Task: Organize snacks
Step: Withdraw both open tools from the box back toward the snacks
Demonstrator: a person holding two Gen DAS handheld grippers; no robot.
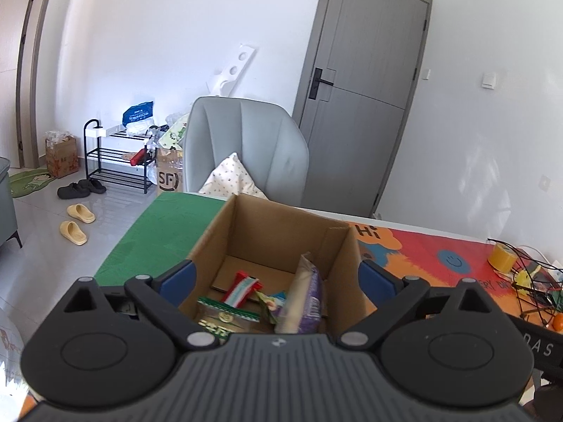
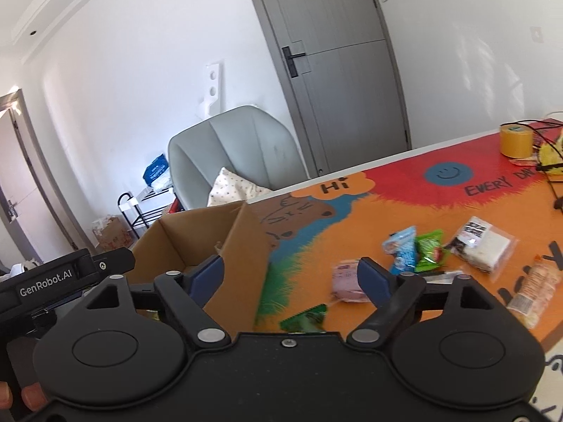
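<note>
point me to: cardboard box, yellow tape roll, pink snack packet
cardboard box [image 1: 281, 232]: left wrist view, inner face of the far wall.
yellow tape roll [image 2: 516, 142]: right wrist view, its outer side.
pink snack packet [image 2: 346, 277]: right wrist view, middle of the wrapper's visible part.

Black left claw [image 1: 276, 274], right claw [image 2: 290, 272] — blue pads, silver rivets.

A grey armchair [image 1: 246, 147] holds a dotted pillow [image 1: 230, 177]; yellow slippers [image 1: 76, 222] lie near a black shoe rack [image 1: 116, 156].
</note>
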